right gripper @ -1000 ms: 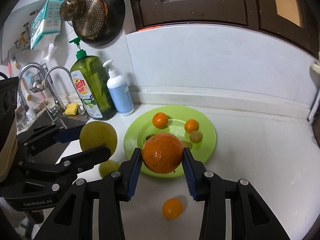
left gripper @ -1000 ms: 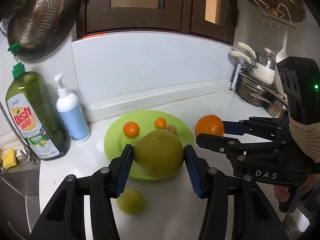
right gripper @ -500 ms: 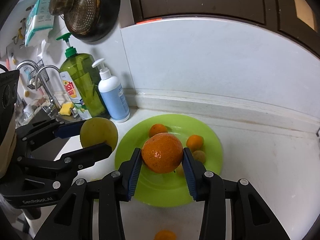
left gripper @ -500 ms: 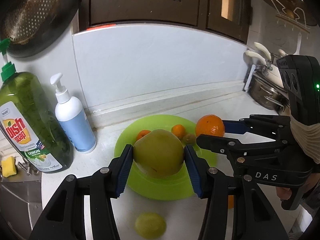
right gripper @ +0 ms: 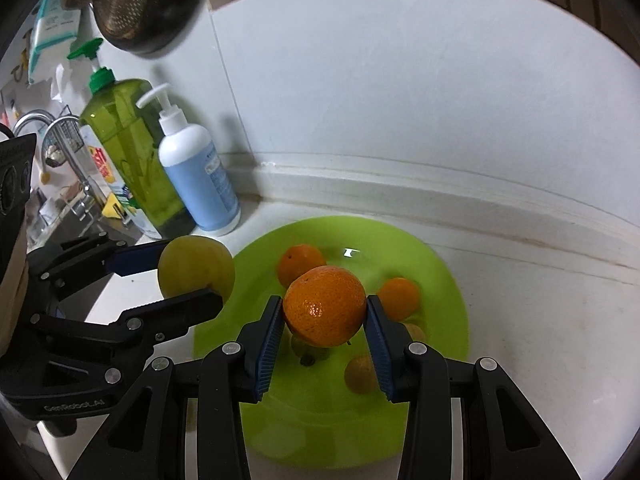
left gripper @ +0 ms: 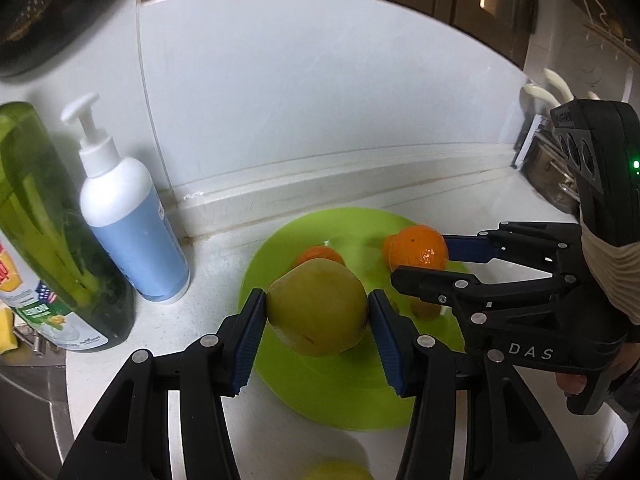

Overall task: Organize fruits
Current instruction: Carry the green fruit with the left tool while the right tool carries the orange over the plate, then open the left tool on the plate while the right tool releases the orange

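My left gripper [left gripper: 318, 322] is shut on a large yellow-green fruit [left gripper: 316, 306] and holds it over the near left part of the green plate [left gripper: 340, 392]. My right gripper [right gripper: 325, 326] is shut on a large orange [right gripper: 324, 306] over the plate's middle [right gripper: 320, 412]. Small oranges [right gripper: 301, 264] [right gripper: 399, 296] and small brownish fruits [right gripper: 360, 374] lie on the plate. The right gripper with its orange [left gripper: 418, 252] shows in the left view; the left gripper's fruit [right gripper: 196, 266] shows in the right view.
A white and blue pump bottle [left gripper: 128, 216] and a green dish soap bottle [left gripper: 48, 248] stand left of the plate by the wall. A small green fruit [left gripper: 340, 472] lies on the counter in front of the plate. The sink with its taps [right gripper: 60, 152] is further left.
Both grippers have moved forward and down over the plate with their fruits still held. The loose small orange and the green fruit on the counter have slid out towards the bottom of view.
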Motion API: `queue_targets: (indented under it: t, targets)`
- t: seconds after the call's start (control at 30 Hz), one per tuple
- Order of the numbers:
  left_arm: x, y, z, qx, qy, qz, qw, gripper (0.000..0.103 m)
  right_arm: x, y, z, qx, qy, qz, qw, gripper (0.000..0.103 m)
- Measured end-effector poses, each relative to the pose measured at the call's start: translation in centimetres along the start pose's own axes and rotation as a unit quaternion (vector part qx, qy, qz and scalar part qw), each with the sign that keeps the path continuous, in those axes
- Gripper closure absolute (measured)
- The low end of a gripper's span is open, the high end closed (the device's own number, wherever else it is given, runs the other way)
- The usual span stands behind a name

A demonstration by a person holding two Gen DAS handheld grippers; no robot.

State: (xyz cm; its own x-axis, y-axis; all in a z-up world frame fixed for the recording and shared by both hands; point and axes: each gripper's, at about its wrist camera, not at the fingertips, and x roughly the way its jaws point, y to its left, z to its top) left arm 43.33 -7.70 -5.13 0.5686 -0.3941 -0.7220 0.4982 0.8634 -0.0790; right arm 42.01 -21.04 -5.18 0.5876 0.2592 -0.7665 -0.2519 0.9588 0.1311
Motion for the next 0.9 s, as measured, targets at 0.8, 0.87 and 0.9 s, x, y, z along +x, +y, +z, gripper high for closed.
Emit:
queue_targets:
  t: [0.8, 0.87, 0.9]
  targets:
    - [4.5, 1.0, -0.3, -0.005, 0.06, -0.008, 0.9981, 0.051, 5.2, -1.3, 0.2, 0.0, 0.054, -0.001, 0.999, 0.061]
    - [4.7, 1.0, -0.3, -0.008, 0.063, -0.008, 0.998, 0.051, 5.2, -1.3, 0.2, -0.002, 0.054, -0.002, 0.999, 0.061]
    - [4.7, 1.0, -0.3, -0.008, 0.06, -0.01, 0.9981, 0.051, 5.2, -1.3, 0.2, -0.002, 0.054, -0.002, 0.999, 0.061]
